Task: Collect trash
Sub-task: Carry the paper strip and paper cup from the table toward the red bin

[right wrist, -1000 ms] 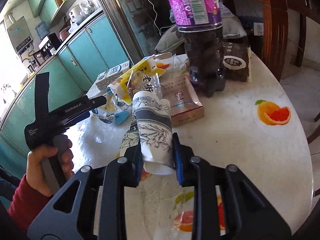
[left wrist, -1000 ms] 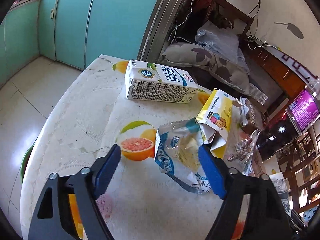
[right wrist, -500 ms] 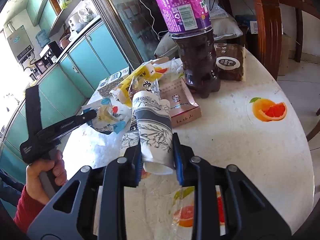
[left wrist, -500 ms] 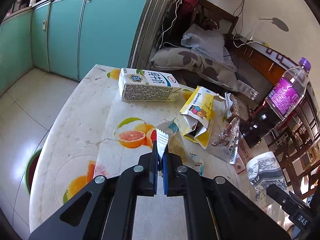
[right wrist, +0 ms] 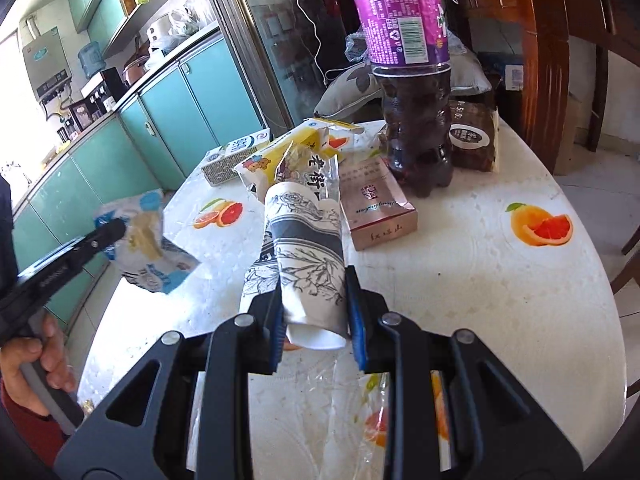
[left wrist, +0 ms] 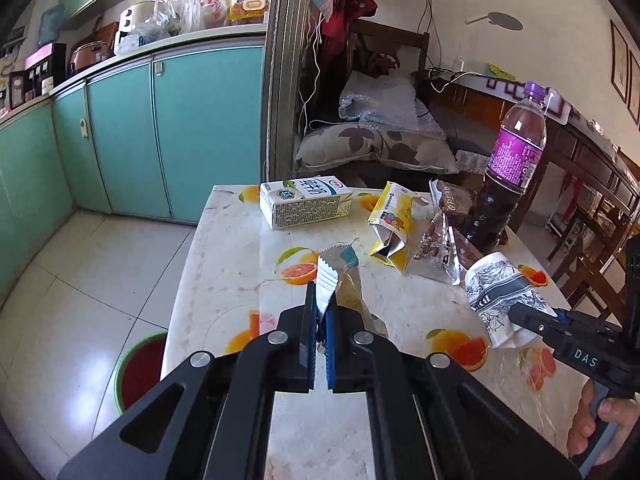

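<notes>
On the table (left wrist: pixel 224 264), the milk carton (left wrist: pixel 304 204), yellow pouch (left wrist: pixel 390 224) and foil bags remain uncollected. My right gripper (right wrist: pixel 316 320) grips the paper cup (right wrist: pixel 308 256); my left gripper (left wrist: pixel 320 320) pinches the blue-white wrapper (left wrist: pixel 326 280), apparently lifted clear.

Left gripper (left wrist: pixel 320 316) low centre of its view, jaws clamped tight on white wrapper (left wrist: pixel 326 276), tilted downward; right gripper (right wrist: pixel 316 300) low centre of its own view, pinching squashed paper cup (right wrist: pixel 308 256); bare hand (right wrist: pixel 34 364) gripping handle at lower left.
</notes>
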Demonstrator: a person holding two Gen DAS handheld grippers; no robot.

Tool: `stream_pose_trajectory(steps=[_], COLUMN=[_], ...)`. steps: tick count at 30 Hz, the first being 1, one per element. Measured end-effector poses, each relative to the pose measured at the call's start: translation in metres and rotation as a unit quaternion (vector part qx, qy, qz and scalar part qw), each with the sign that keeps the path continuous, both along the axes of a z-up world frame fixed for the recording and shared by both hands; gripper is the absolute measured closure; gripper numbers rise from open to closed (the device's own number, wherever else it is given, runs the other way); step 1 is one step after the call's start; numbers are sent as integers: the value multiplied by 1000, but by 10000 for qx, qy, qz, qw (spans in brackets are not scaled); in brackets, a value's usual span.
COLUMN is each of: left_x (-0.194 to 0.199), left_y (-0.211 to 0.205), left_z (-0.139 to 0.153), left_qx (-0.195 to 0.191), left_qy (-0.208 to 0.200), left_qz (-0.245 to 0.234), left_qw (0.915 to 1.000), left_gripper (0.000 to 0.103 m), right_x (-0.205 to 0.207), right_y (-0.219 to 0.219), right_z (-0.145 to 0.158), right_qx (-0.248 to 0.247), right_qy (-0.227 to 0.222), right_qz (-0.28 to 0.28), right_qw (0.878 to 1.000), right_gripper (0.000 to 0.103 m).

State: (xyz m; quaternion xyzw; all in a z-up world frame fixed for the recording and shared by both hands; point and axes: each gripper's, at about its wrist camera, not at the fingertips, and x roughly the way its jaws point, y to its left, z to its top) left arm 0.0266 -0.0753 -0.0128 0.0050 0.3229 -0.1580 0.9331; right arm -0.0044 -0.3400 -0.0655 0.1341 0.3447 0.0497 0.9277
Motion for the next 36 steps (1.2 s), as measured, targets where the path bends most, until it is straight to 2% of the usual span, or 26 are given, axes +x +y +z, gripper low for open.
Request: stream_pose_trajectory(steps=[4, 11, 22, 32, 36], left_x=[-2, -1, -4, -9, -11], left_y=[9, 19, 8, 10, 13], left_z=[1, -12, -25, -21, -16], left_qx=[-21, -280, -372, -417, -336], left_qy=[-22, 160, 382, 333, 190], left_qz=[-94, -240, -559, -637, -603], left_qw=[10000, 9992, 9970, 9965, 9974], left_gripper=[102, 102, 102, 102, 102], right_x=[3, 7, 11, -1, -4], right_y=[5, 20, 33, 35, 41], right_z=[-3, -5, -4, 8, 14], right_qx=[-18, -192, -223, -225, -286], right_qy=[13, 22, 17, -183, -261], right_qz=[-27, 33, 238, 256, 281], right_qw=[10000, 9998, 9995, 9993, 9989], right_gripper=[77, 77, 77, 77, 77])
